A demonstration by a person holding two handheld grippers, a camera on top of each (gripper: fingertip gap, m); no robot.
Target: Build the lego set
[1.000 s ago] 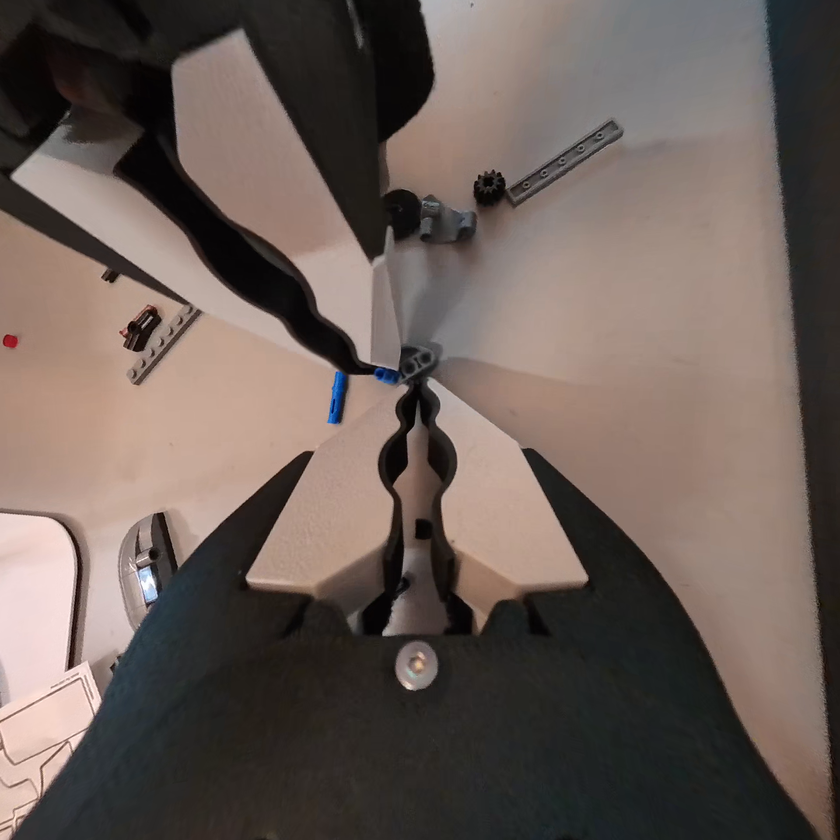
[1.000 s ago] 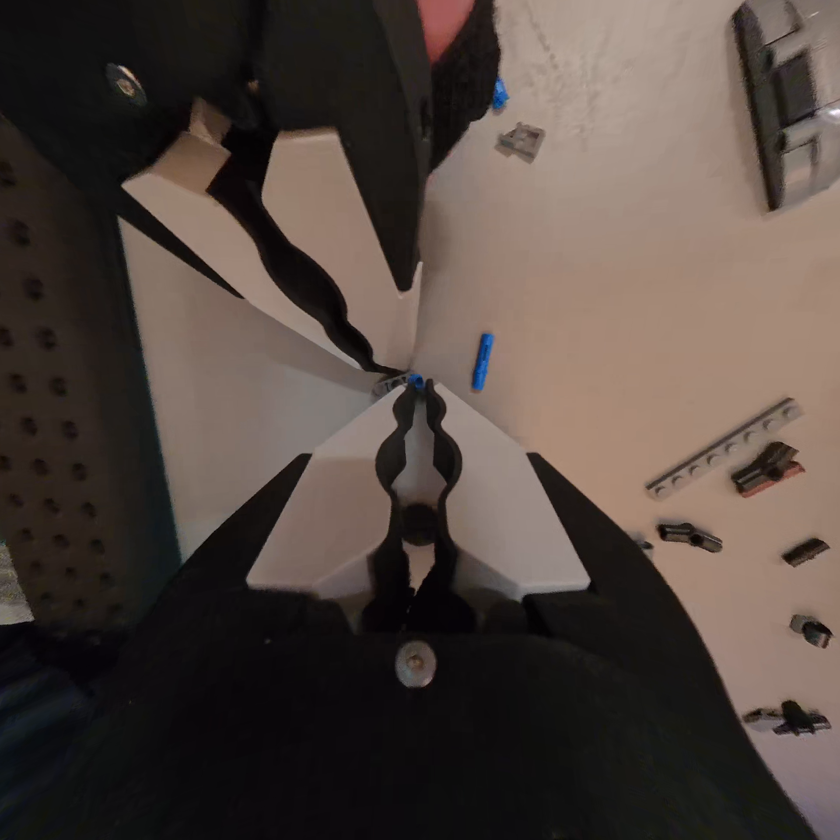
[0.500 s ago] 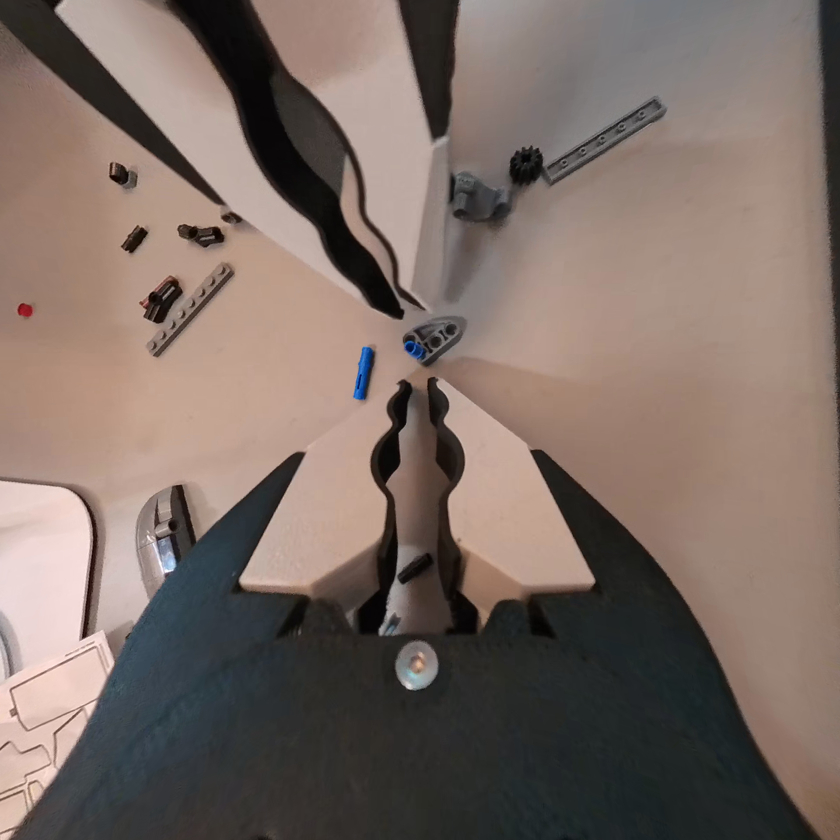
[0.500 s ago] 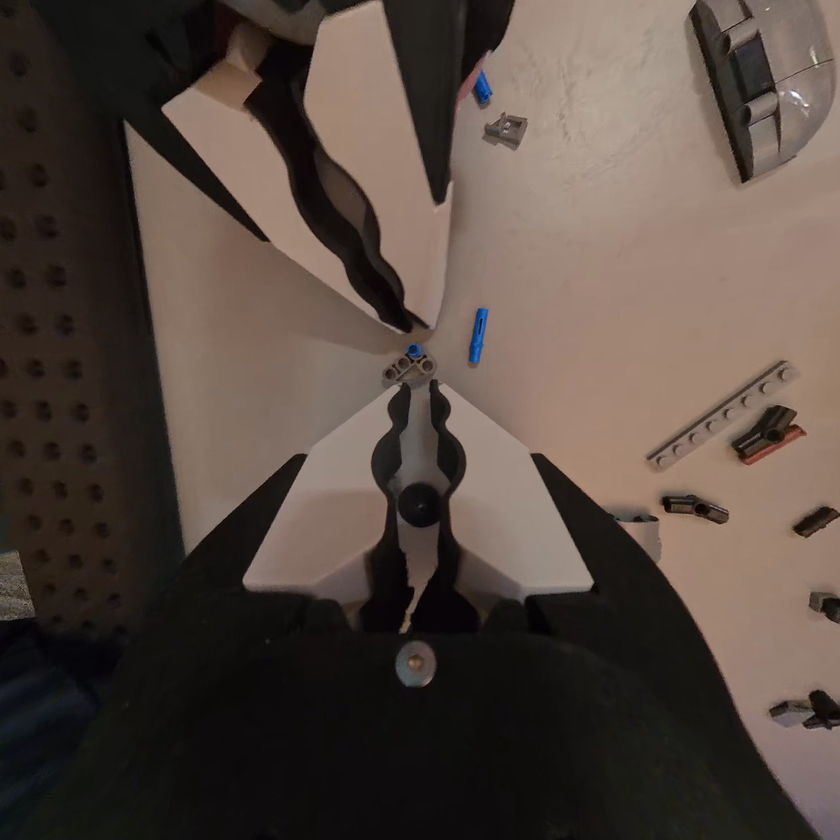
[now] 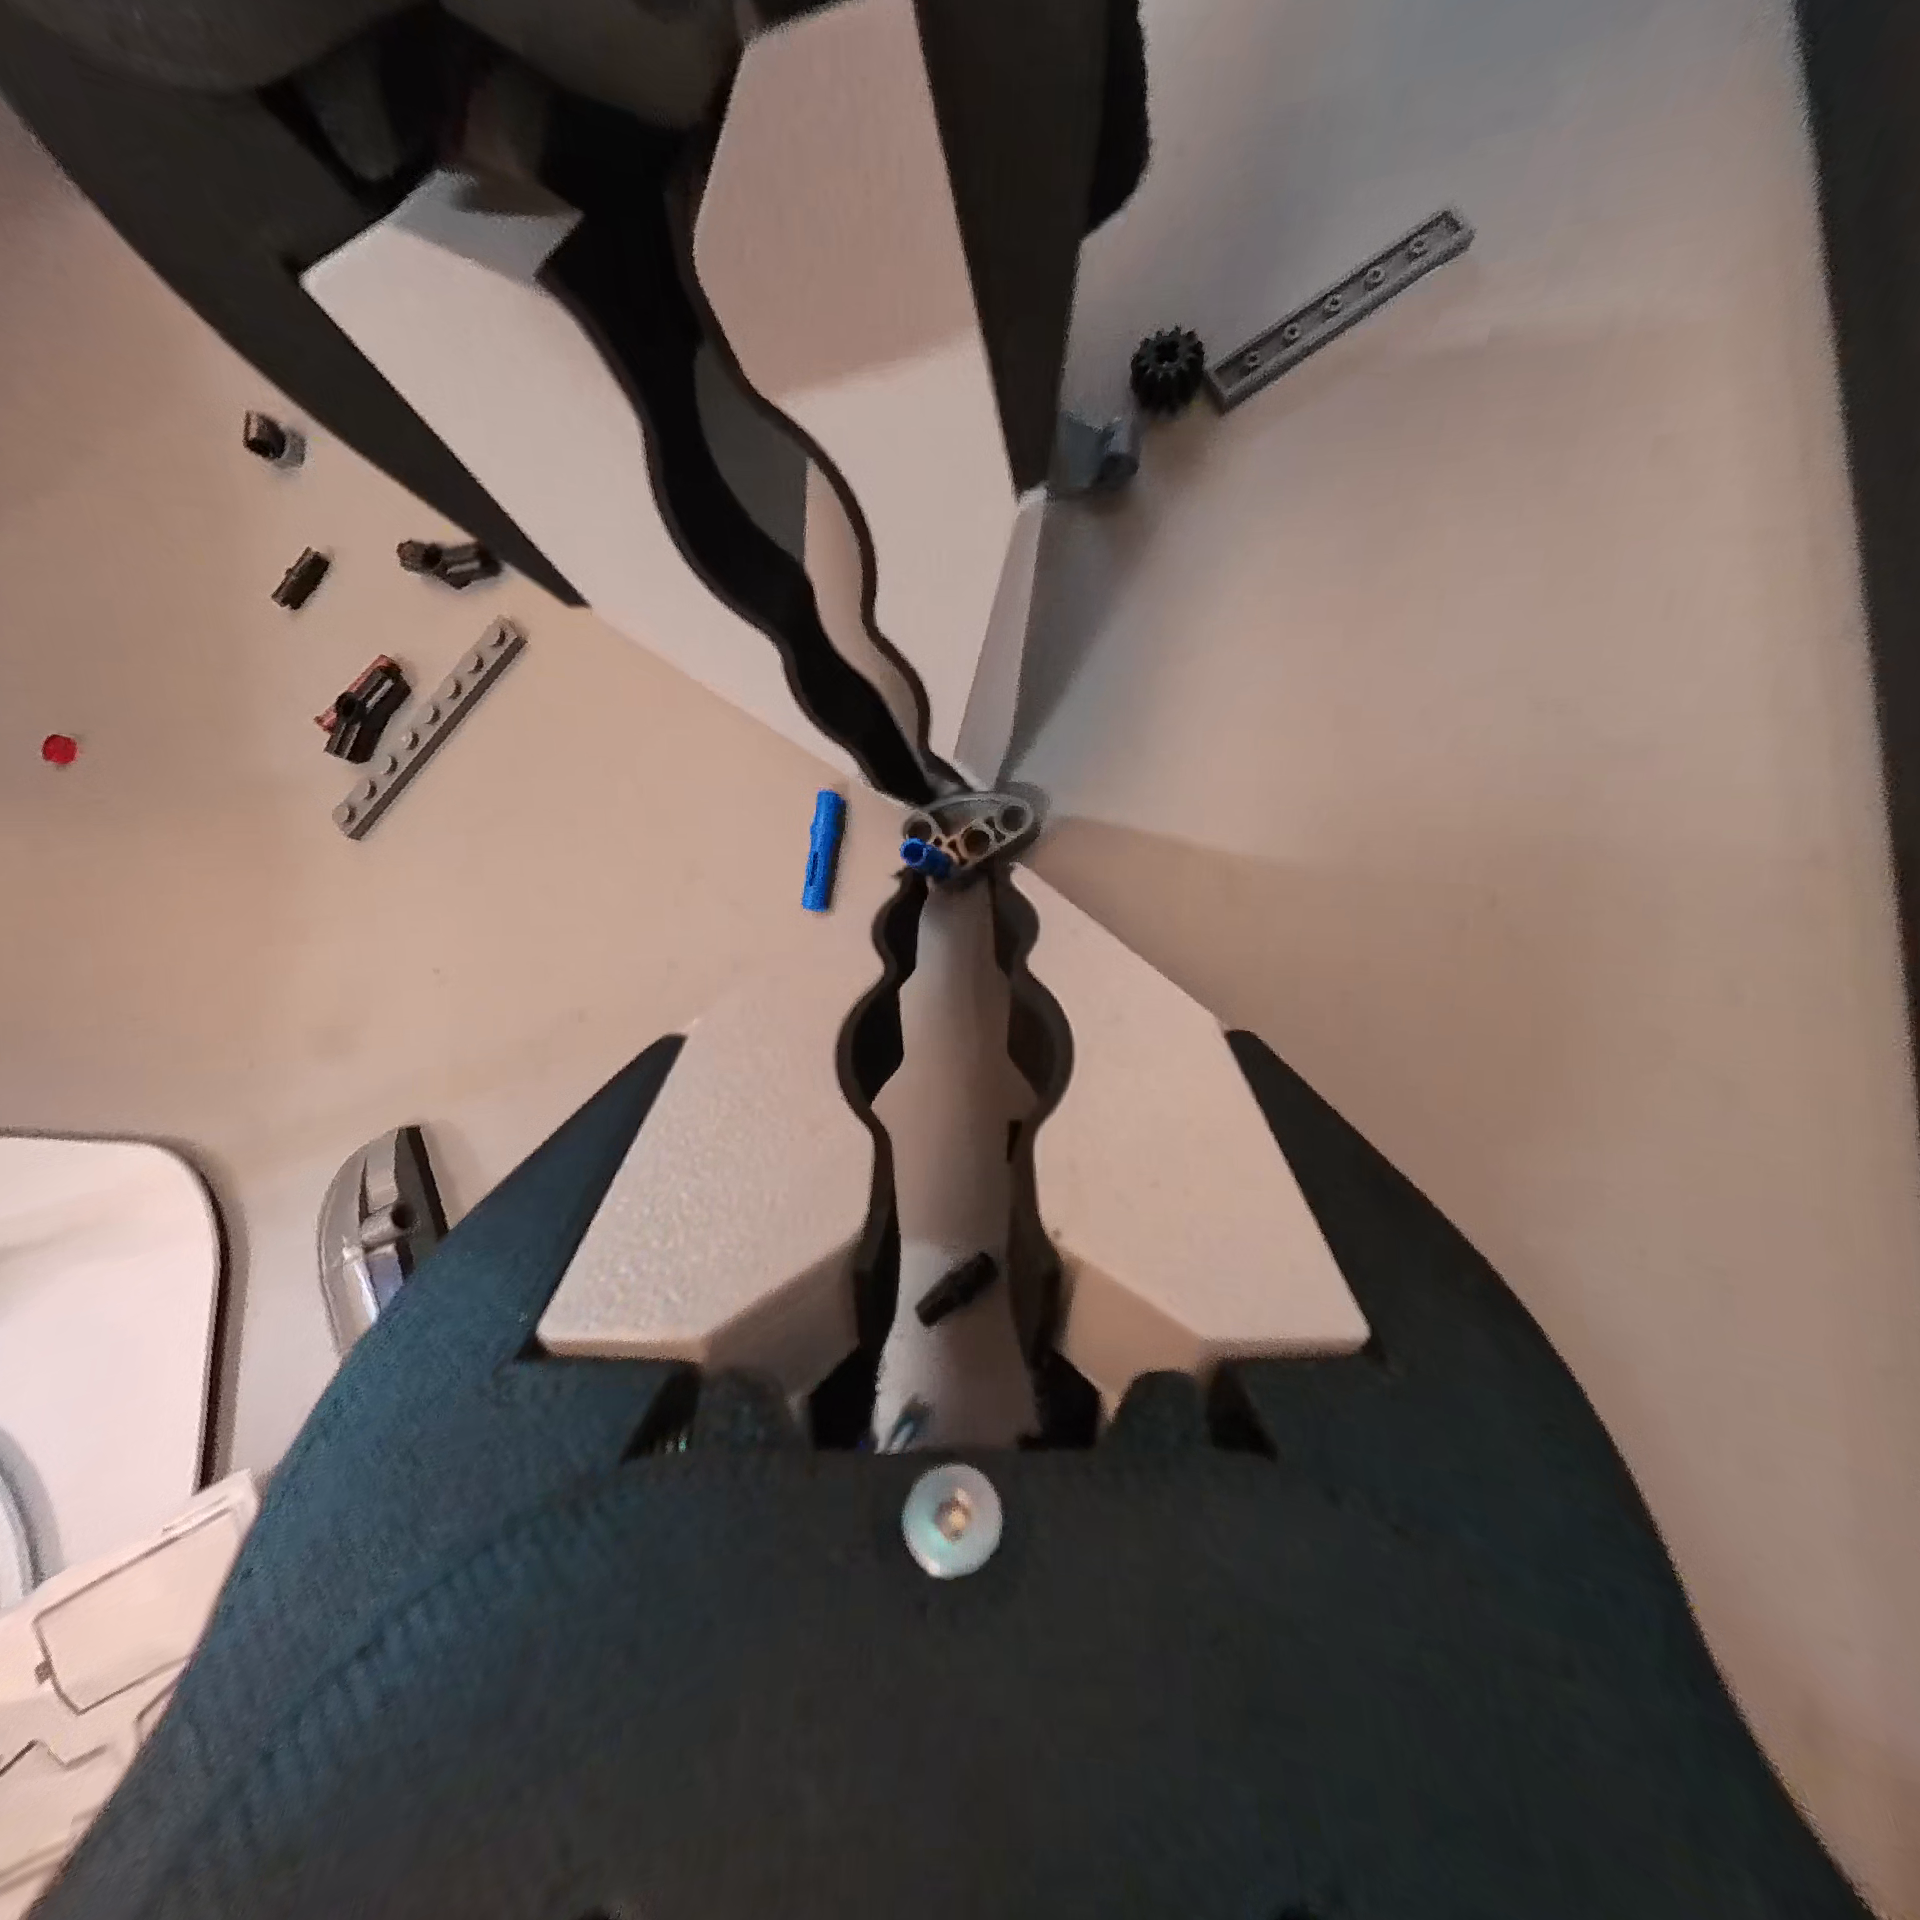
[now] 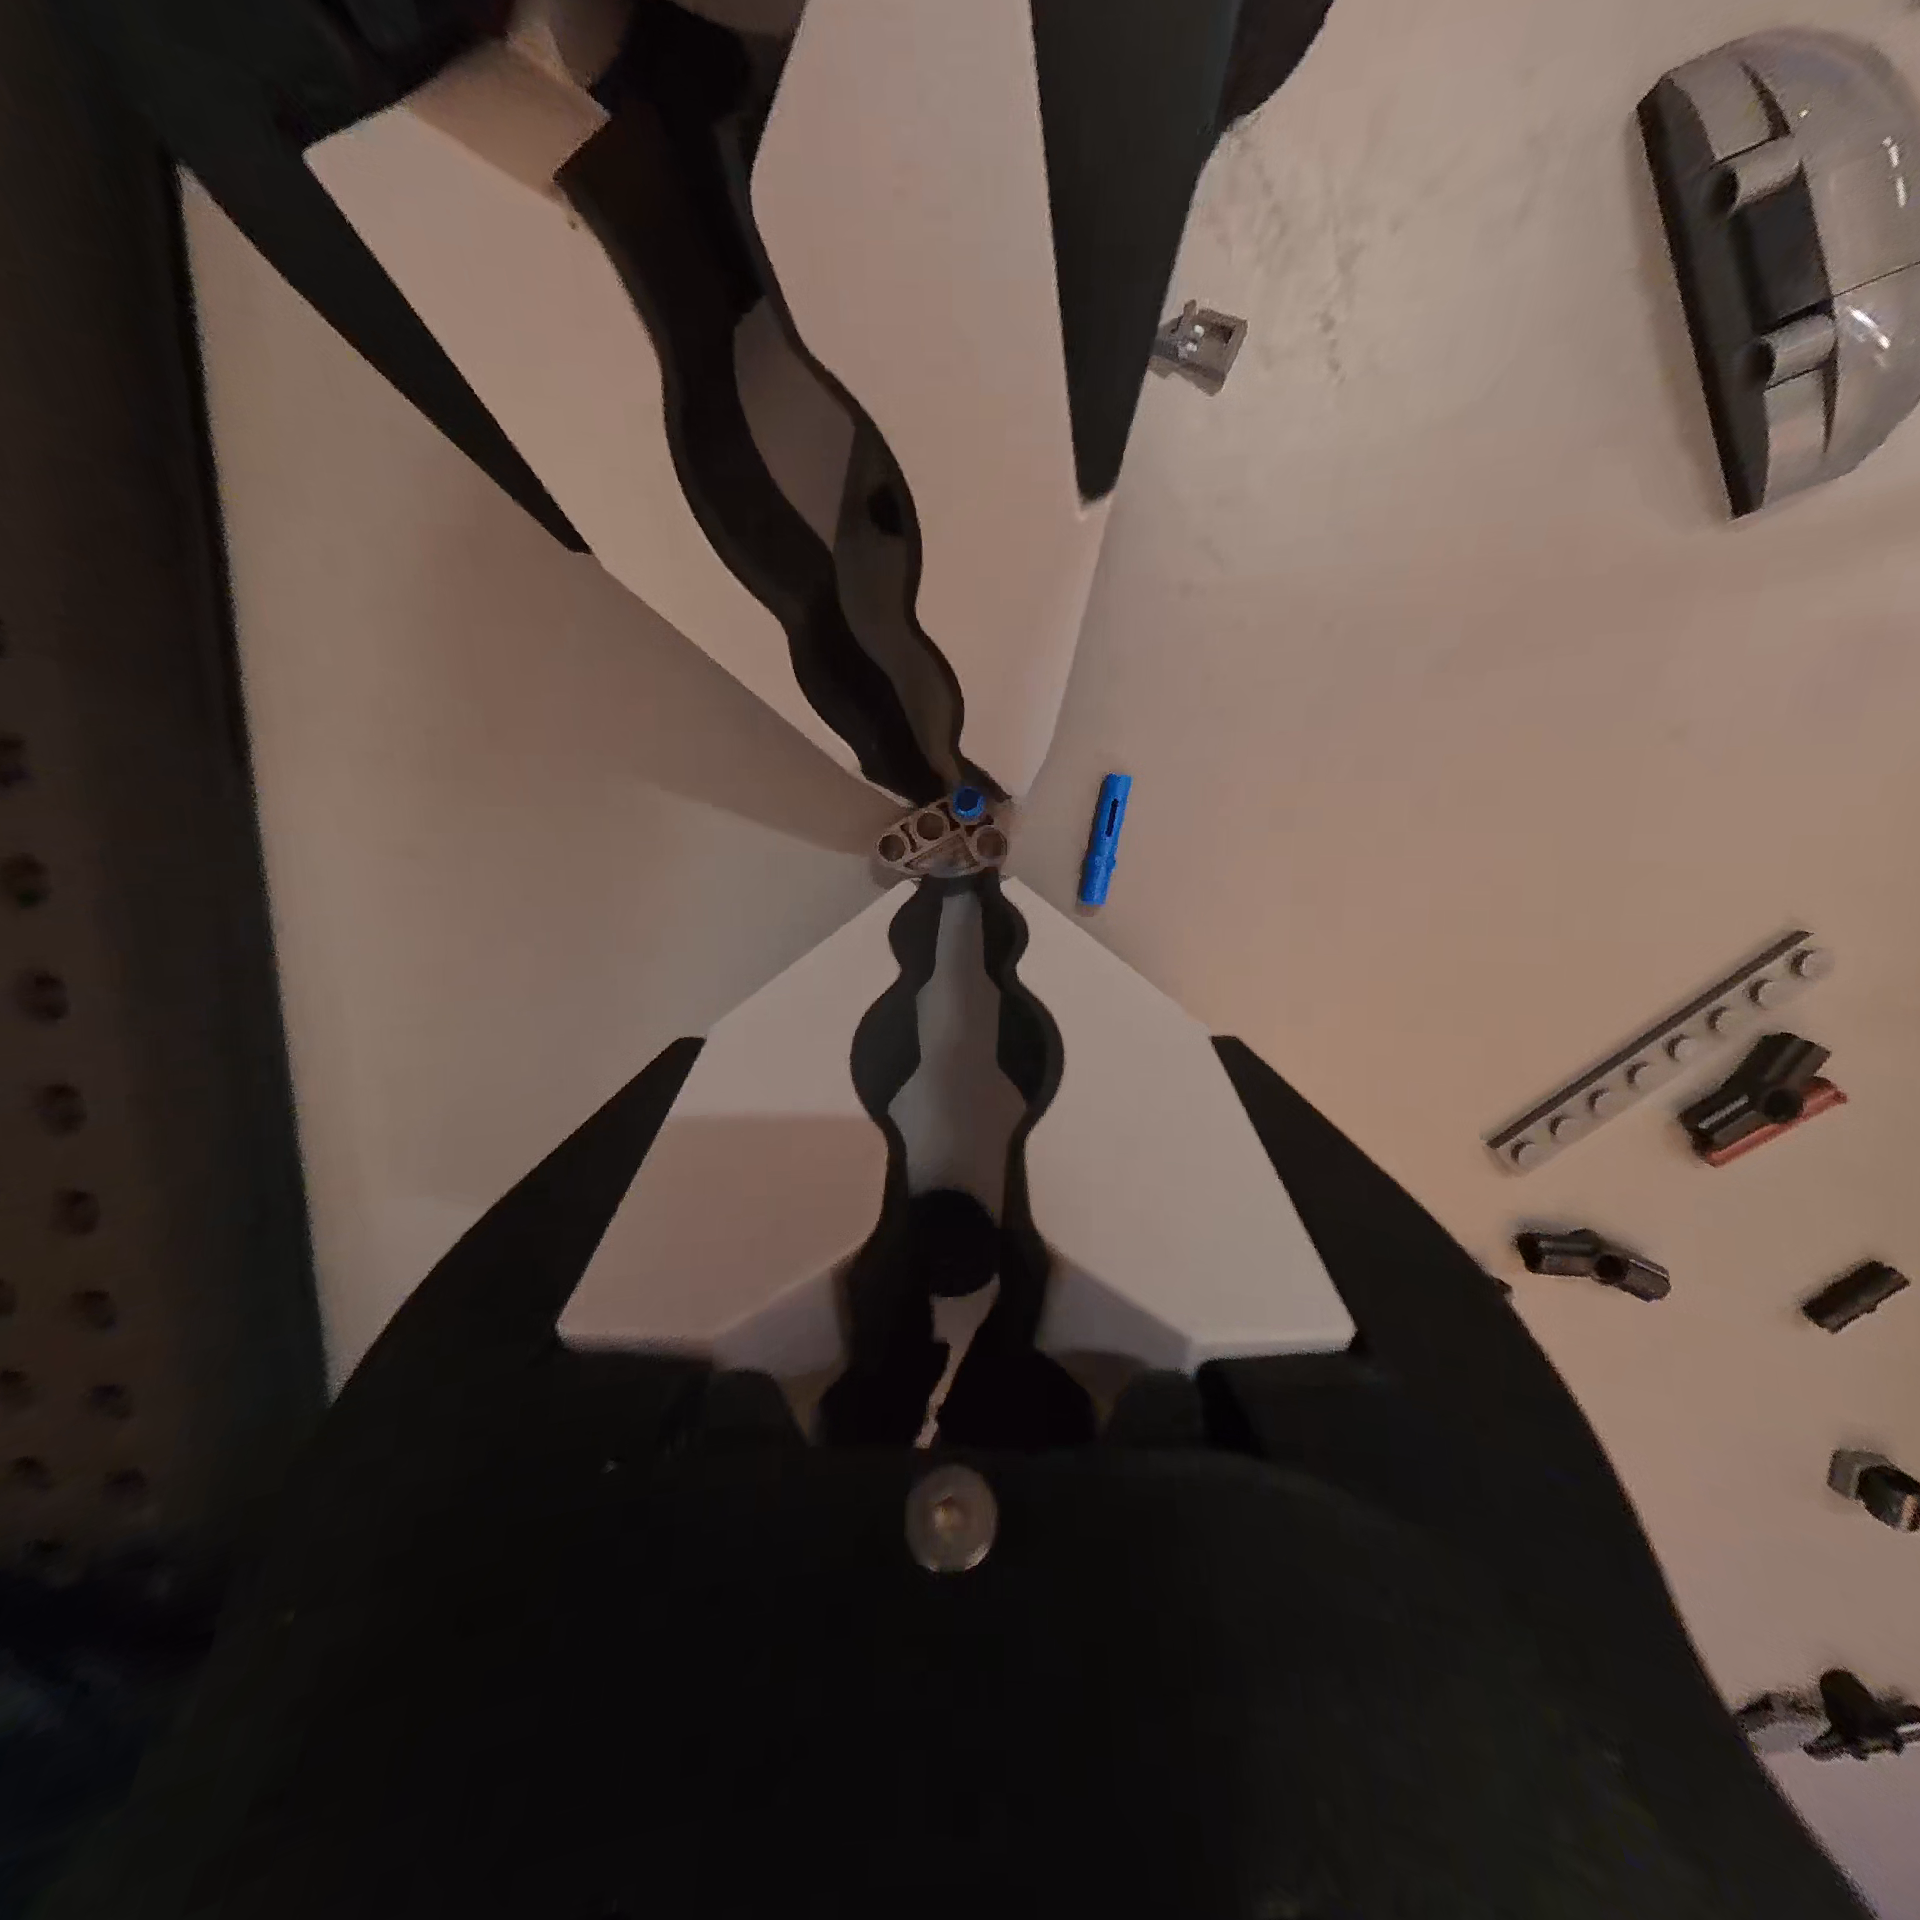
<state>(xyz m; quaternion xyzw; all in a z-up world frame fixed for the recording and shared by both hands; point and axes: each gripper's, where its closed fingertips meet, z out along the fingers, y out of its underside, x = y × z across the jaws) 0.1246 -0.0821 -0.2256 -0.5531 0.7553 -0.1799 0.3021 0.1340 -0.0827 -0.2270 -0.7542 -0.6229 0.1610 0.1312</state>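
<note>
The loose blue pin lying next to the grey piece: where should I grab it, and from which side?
Grip the loose blue pin across its middle, coming straight down from above. It lies flat on the table, a slim cylinder, so the fingers should probably close on its long sides. It lies just beside the grey piece, so approach from the open side facing the long grey plate.

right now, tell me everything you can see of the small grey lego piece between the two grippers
The grey piece is a small, flat, rounded-triangle plastic plate with round holes through it. A short blue pin sits in one corner hole and sticks out. It lies on the pale table, flat face up, between the tips of the left gripper and right gripper, both slightly open. Whether either tip touches it is unclear.
</note>
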